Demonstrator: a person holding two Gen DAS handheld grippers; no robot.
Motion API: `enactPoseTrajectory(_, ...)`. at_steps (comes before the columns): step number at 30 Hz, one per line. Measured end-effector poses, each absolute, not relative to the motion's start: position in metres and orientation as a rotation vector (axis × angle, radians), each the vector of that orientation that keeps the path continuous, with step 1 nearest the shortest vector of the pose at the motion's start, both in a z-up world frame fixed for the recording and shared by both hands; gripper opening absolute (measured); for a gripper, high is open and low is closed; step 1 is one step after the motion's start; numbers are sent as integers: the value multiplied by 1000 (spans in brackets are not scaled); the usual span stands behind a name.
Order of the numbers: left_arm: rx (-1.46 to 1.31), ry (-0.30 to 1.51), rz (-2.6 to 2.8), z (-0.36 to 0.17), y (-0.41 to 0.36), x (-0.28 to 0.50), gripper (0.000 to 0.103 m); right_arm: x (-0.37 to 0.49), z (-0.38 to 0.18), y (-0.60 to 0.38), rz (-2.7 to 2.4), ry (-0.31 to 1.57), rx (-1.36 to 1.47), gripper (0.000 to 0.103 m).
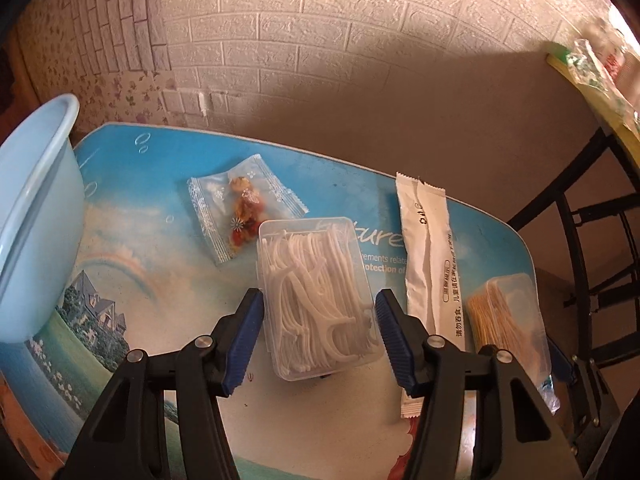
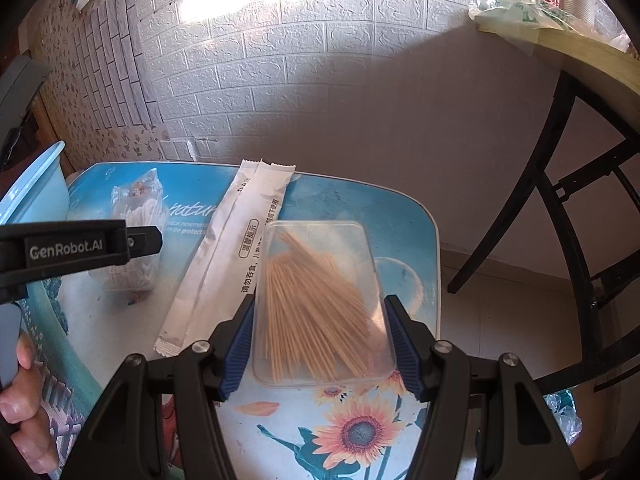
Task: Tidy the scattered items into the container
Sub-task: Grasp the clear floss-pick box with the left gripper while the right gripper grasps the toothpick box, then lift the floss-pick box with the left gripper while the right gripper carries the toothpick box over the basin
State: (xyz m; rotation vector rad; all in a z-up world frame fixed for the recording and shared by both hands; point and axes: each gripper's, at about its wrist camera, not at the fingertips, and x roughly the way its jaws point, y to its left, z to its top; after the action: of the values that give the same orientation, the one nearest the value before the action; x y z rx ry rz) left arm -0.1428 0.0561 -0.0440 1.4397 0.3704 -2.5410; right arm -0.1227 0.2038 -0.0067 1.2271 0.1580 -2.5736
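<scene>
Risk noted at left gripper (image 1: 320, 332): jaws sitting narrow around floss-pick box (image 1: 316, 300), pads flanking rather than clearly pressing, so box possibly slipping or tilting on lift, slick clear plastic being the cause; right gripper (image 2: 320, 340) bracketing toothpick box (image 2: 320, 304) likewise, pads at its sides, firm grip not confirmable; lid popping and toothpicks spilling if squeezed unevenly. Landmark: blue basin (image 1: 36, 216), standing at table edge, well apart from both boxes; floss-pick box nearer it, toothpick box farthest. Counting: basin, one; boxes, two; clear snack sachet (image 1: 244, 210), one, between basin and floss-pick box; white sachet (image 1: 430, 256), one, lying between the boxes.
</scene>
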Motion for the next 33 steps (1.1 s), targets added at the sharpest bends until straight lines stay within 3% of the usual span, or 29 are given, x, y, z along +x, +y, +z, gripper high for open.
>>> enactPoseTrajectory(24,1325,128,-2892,-16,6,-36,56,-51,29,192,-2716,41,1186,62)
enactPoseTrajectory(33,1343,121,-2875,-20,-18,0,56,1,28,153,-2685,37,1189,62)
